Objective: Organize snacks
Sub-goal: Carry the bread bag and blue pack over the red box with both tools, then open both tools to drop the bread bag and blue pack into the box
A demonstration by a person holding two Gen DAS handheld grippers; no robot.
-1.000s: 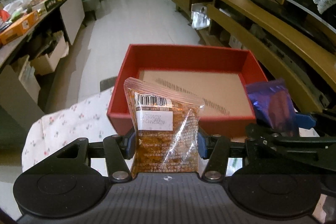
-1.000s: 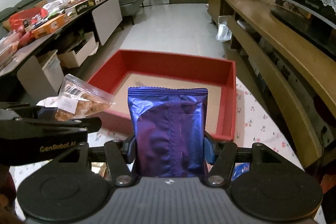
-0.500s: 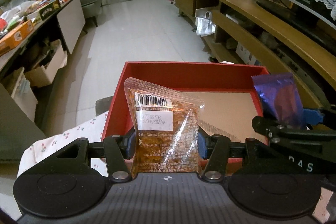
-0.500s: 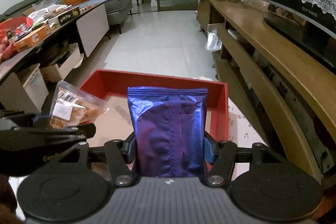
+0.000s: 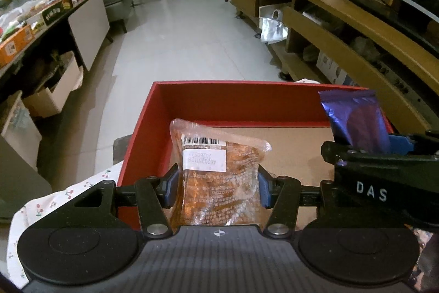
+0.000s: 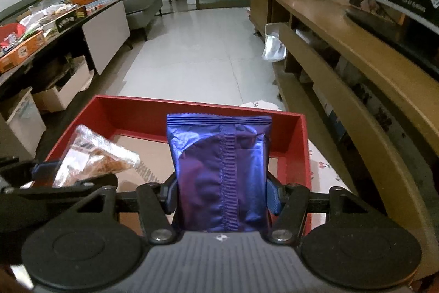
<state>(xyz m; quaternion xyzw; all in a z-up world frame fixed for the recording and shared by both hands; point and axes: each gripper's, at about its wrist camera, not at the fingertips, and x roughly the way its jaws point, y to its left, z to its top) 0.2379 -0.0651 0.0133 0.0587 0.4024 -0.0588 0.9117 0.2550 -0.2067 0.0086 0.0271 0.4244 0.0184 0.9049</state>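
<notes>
My left gripper [image 5: 214, 190] is shut on a clear packet of brown snacks [image 5: 216, 175] with a white barcode label, held upright over the near left part of a red box [image 5: 236, 100] with a bare cardboard floor. My right gripper [image 6: 222, 195] is shut on a shiny purple snack packet [image 6: 219, 172], held upright over the near right part of the same red box [image 6: 197, 111]. Each gripper shows in the other's view: the right one with the purple packet [image 5: 356, 122], the left one with the clear packet [image 6: 93, 158].
The box stands on a white cloth with cherry print [image 5: 55, 199]. A long wooden shelf unit [image 6: 356, 67] runs along the right. A cluttered dark table [image 5: 33, 18] with boxes stands at the left. Tiled floor [image 5: 192, 40] lies beyond the box.
Both grippers have moved forward with their packets, from before the box's near wall to above its inside. The box now looks closer and lower in both views.
</notes>
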